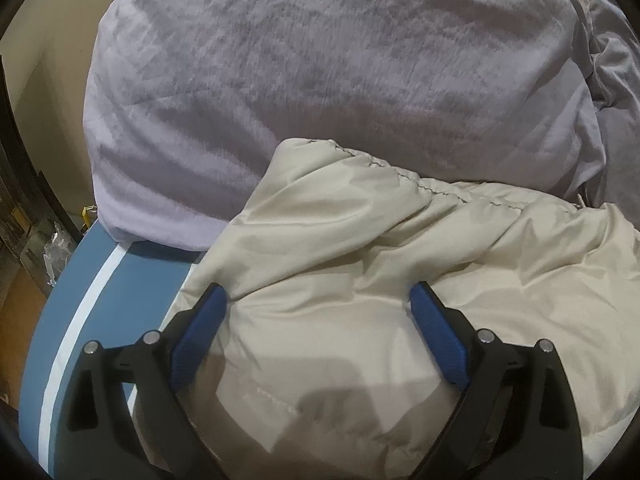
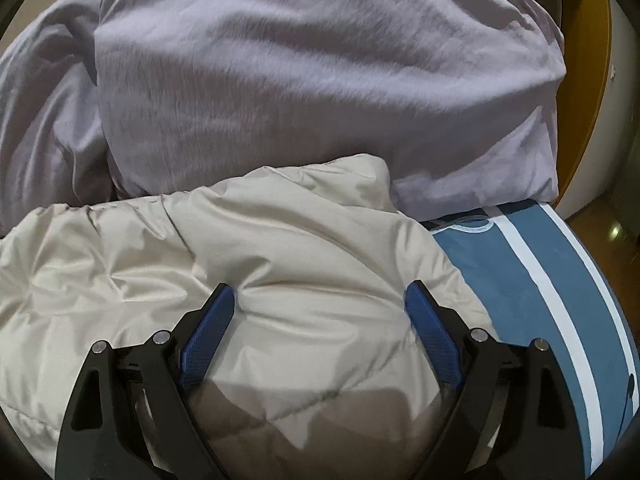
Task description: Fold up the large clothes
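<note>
**Beige padded jacket bunched on a bed**

Lavender duvet (image 1: 320, 80) fills the far side of the blue sheet (image 1: 132, 300). Against it lies the beige jacket (image 1: 360, 280), puffy, soft and probably light and slippery; a stitched hem or edge likely offers the firmest hold. Left gripper (image 1: 316, 312) and right gripper (image 2: 320, 308) hover spread wide, holding nothing.

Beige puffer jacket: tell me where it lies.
The beige puffer jacket lies on the blue bedsheet, under both wrist views, in front of the lilac duvet.
</note>
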A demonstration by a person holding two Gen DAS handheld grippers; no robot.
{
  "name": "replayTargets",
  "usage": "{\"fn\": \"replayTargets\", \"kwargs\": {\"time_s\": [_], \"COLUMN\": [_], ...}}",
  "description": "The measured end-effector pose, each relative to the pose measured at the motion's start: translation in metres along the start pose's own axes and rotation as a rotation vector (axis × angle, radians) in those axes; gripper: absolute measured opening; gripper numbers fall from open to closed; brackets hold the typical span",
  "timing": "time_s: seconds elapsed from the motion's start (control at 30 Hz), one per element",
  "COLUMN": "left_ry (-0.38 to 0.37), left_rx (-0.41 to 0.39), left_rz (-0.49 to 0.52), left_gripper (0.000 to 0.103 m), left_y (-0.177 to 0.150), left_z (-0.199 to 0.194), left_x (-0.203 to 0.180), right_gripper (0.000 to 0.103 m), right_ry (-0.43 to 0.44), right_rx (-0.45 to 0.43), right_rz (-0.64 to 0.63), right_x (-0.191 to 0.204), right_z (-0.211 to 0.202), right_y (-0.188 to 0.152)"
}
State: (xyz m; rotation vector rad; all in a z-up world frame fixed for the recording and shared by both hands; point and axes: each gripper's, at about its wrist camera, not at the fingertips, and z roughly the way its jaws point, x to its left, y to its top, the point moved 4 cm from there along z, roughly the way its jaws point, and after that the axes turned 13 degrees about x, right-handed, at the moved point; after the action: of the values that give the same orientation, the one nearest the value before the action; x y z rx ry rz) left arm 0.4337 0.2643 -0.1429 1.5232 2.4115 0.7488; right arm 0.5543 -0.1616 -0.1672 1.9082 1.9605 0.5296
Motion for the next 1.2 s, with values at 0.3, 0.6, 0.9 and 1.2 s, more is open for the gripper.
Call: {"fn": "replayTargets", "kwargs": {"time_s": [0.3, 0.6, 0.9, 1.2], "left_ry": [0.007, 0.004, -0.052, -0.095], "left_rx": [-0.007, 0.020, -0.002, 0.056], "left_rz": [-0.003, -0.011, -0.053, -0.147], "left_gripper": [0.097, 0.097, 0.096, 0.096], "left_y": [0.000, -0.002, -0.030, -0.078], "left_z": [0.007, 0.003, -0.066, -0.092], "left_x": [0.002, 0.005, 0.037, 0.067], "right_gripper": [0.093, 0.093, 0.092, 0.092], "right_ry": [-0.010, 0.000, 0.026, 0.133], "right_rx": [-0.005, 0.044, 0.032, 0.153], "right_rz": [-0.005, 0.004, 0.167, 0.346], "right_x": [-0.001, -0.004, -0.060, -0.101], "right_z": [0.007, -0.002, -0.072, -0.076], "right_y": [0.001, 0.003, -0.029, -0.074]}}
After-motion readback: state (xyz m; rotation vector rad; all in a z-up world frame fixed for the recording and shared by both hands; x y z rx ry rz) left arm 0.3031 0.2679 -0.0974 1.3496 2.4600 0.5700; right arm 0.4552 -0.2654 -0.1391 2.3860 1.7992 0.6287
